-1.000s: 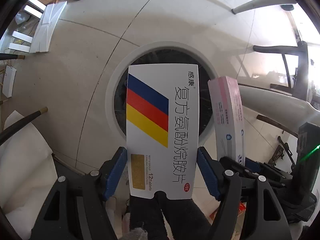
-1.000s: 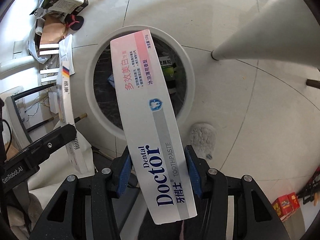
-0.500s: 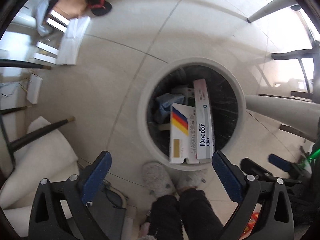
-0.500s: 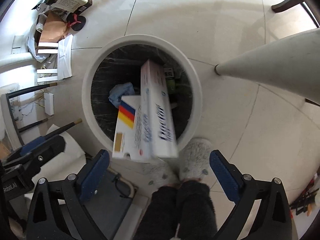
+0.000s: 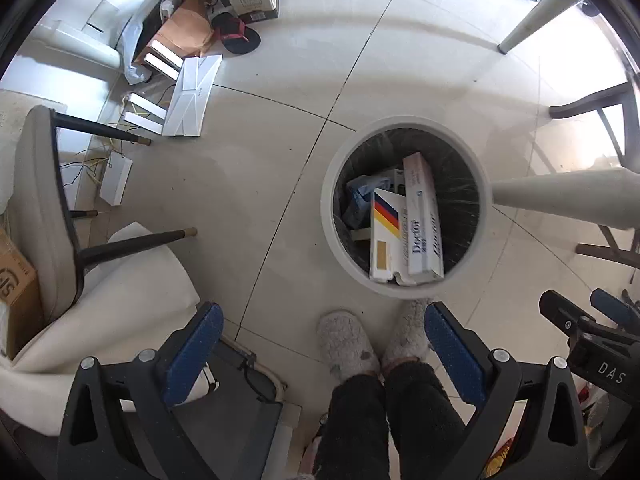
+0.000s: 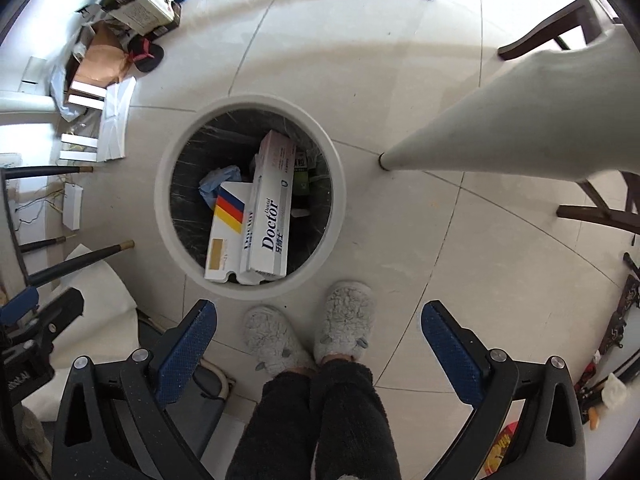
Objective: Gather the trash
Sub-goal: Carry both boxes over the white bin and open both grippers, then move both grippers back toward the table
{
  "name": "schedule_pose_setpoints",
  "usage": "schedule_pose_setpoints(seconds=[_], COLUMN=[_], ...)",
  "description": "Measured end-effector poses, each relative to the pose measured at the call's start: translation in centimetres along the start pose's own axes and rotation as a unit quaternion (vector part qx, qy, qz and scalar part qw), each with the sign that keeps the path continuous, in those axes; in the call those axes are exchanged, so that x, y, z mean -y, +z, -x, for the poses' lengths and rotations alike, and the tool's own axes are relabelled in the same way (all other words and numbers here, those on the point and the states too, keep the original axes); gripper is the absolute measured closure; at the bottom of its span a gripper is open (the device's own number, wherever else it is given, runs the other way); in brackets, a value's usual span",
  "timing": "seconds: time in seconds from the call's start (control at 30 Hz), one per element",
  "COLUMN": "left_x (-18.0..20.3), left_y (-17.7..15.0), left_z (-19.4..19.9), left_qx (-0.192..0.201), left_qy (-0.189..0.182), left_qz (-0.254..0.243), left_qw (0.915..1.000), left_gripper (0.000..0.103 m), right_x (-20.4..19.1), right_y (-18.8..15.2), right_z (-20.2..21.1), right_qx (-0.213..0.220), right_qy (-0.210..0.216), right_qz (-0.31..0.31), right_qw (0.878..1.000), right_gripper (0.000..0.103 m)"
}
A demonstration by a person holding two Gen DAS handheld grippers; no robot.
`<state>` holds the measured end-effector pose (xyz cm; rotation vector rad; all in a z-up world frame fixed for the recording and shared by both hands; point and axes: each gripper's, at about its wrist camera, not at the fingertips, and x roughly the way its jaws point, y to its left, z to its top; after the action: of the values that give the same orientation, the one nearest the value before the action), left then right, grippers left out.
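White "Dental Doctor" toothpaste box [image 6: 272, 204] is seen inside the bin [image 6: 338, 184]; left gripper [image 5: 316, 354] and right gripper [image 6: 318, 354] are held wide, empty.

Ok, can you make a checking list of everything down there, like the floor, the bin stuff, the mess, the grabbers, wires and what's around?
Surface: pale tiled floor, mostly bare around the bin.
Job's things: white round bin with a dark liner; inside lie a striped medicine box, a toothpaste box and crumpled blue trash.
Clutter: cardboard boxes and papers, black slipper.
Grippers: left gripper and right gripper both open, nothing between them.
Cables: thin wires by a small white box.
Surroundings: chair legs, white table leg, a person's fuzzy slippers.
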<state>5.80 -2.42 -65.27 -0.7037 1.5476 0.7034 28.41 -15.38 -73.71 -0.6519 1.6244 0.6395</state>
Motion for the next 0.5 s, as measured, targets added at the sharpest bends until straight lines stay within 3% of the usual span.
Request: schedule_pose_setpoints(seconds=[0.5], left_x=[0.1], left_y=[-5.4], left_z=[13.8], left_qx=[0.031], left_qy=[-0.022], left_qz=[-0.011], left_qw=[0.9992], left_gripper=[0.000], right_x=[-0.3], right_y=[-6.9], right_z=[16.0], right_qx=[0.039], right_qy=[0.020], right_qz=[-0.005], right_qw=[0.999], right_gripper=[0.000])
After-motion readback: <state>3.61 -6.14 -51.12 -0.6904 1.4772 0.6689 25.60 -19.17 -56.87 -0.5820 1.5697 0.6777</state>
